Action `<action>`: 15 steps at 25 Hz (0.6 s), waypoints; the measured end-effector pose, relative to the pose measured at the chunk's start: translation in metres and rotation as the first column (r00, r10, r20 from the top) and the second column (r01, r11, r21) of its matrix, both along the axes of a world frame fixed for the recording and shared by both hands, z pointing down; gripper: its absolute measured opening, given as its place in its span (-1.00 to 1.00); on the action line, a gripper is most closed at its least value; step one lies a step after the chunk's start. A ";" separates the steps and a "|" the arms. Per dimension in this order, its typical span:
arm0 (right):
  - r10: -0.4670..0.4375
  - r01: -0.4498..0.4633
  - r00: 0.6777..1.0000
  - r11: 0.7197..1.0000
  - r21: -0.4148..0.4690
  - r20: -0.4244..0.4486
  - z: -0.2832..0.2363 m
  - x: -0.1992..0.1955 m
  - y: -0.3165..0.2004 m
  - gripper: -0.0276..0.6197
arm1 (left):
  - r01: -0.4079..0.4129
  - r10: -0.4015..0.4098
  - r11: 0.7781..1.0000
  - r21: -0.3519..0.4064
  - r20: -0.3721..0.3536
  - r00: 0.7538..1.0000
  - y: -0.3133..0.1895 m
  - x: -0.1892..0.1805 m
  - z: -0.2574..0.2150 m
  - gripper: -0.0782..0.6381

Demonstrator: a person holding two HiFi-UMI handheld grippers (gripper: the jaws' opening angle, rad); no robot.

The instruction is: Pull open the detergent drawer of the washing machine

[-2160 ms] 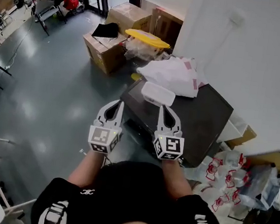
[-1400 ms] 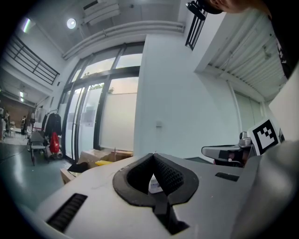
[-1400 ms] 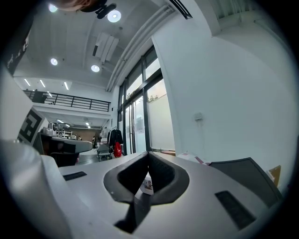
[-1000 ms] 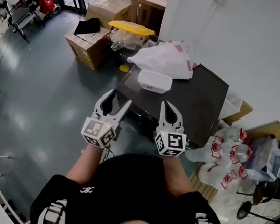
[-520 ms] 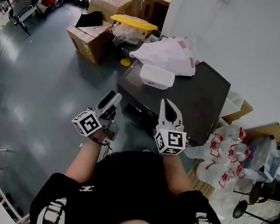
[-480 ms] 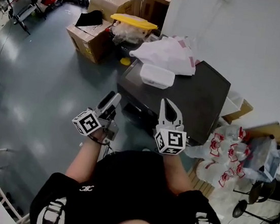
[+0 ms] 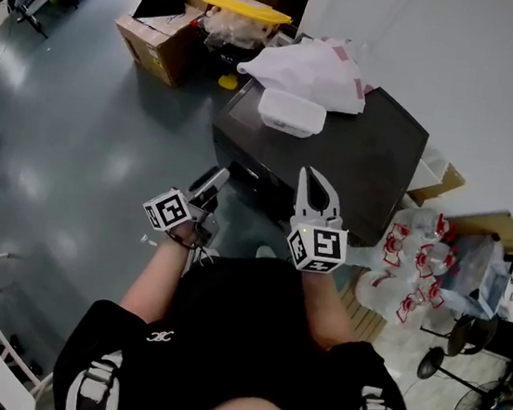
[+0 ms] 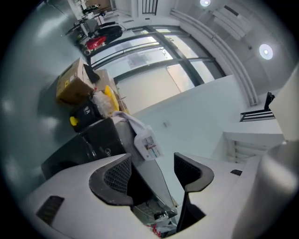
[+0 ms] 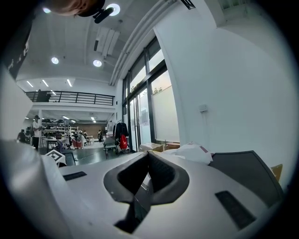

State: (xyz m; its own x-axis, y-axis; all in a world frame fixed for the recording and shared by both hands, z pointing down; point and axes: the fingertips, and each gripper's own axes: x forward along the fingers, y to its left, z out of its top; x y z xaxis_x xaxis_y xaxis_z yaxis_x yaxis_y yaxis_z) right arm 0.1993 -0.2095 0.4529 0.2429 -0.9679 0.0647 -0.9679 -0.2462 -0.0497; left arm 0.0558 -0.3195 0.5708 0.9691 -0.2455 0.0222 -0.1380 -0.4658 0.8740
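**A:** Where's the washing machine [image 7: 364,171] from where you're standing?

**B:** Against the white wall, straight ahead of the person. It's dark, with a flat top. A white lidded tub [image 7: 292,113] sits on the top near the front corner, and a heap of white bags [image 7: 308,65] lies on the far end.

**A:** And the detergent drawer?

**B:** It'd be on the front panel [image 7: 247,172], the side facing the person. From above that panel is a dark strip and I can't pick the drawer out of it.

**A:** What's the left claw [image 7: 215,180] doing?

**B:** It's rolled onto its side, low down in front of the panel near its left end, and not touching it. Its jaws stand well apart with nothing between them; through the gap you just see the machine and the wall.

**A:** The right claw [image 7: 310,176]?

**B:** It's held upright over the front edge of the top and points at the machine. Its jaws are pressed together at the tips and hold nothing.

**A:** Anything else around?

**B:** Cardboard boxes [image 7: 157,32] and a yellow lid [image 7: 245,6] are on the floor beyond the machine. Packs of clear bottles [image 7: 411,276] lie to its right.
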 end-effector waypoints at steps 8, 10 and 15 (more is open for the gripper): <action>0.011 -0.011 1.000 0.998 -0.058 0.001 0.015 0.003 0.009 -0.91 | -0.014 0.016 0.997 -0.071 0.027 1.000 -0.008 0.015 0.061 0.00; 0.014 -0.014 1.000 0.997 -0.075 -0.001 0.019 0.005 0.011 -0.91 | 0.005 -0.009 0.991 -0.132 -0.022 1.000 -0.016 0.019 0.074 -0.02; 0.037 -0.033 0.999 0.994 -0.105 0.033 0.030 0.018 0.017 -0.91 | 0.034 -0.085 0.952 -0.305 -0.155 0.984 -0.033 0.030 0.104 -0.13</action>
State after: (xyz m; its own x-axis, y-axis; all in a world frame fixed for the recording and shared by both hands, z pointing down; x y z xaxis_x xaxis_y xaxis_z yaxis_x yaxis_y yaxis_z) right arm 0.2171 -0.1923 0.4832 0.2722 -0.9464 0.1737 -0.9568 -0.2853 -0.0552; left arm 0.0858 -0.3522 0.6748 0.9493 -0.3095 -0.0543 -0.0004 -0.1739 0.9848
